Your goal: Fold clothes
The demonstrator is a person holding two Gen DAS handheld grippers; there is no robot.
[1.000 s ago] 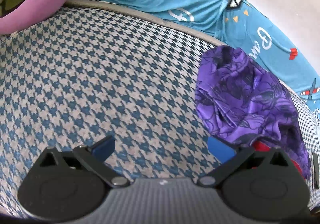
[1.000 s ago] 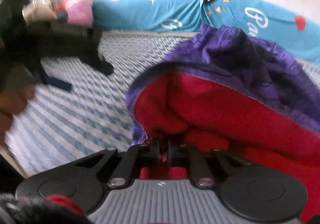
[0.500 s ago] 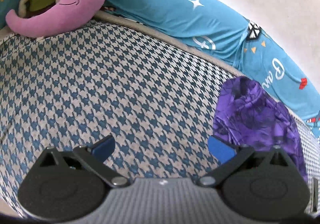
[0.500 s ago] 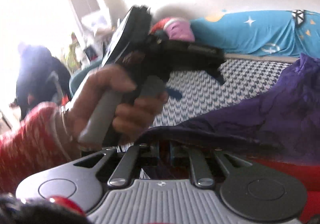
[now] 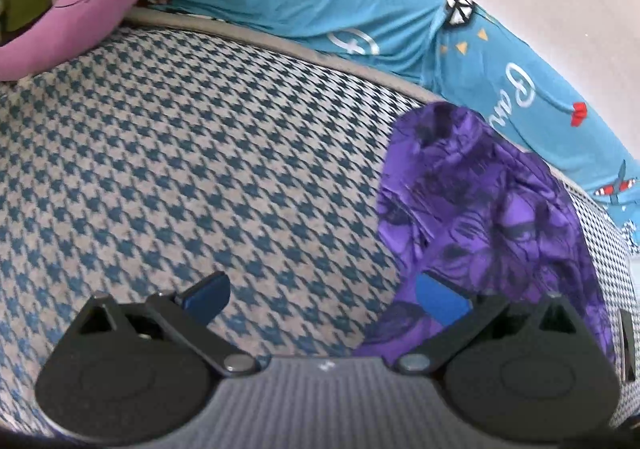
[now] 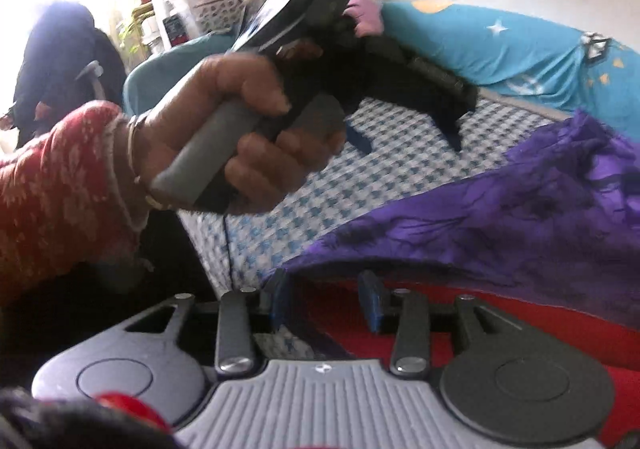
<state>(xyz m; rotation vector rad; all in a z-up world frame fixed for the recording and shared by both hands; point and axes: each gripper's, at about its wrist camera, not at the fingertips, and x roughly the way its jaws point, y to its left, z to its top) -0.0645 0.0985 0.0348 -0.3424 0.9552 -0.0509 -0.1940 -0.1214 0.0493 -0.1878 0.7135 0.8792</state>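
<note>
Blue-and-white houndstooth bed (image 5: 200, 169) lies under both claws. Crumpled purple floral garment w/ red lining (image 5: 492, 217) sits just right of the left claw (image 5: 320, 295), partly behind its right finger; no fold visible, so task looks barely begun. Left claw: wide open, empty, hovering, tilted down, gripped by a hand (image 6: 224, 141) w/ red patterned sleeve. Right claw (image 6: 326, 301): partly open at garment edge, fabric between fingers, not clamped.

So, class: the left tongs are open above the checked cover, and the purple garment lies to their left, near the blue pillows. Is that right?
One thing is wrong. In the left wrist view the purple garment lies to the right of the left tongs, not the left. The rest holds: the tongs are open above the checked cover, and the garment is near the blue pillows.
</note>
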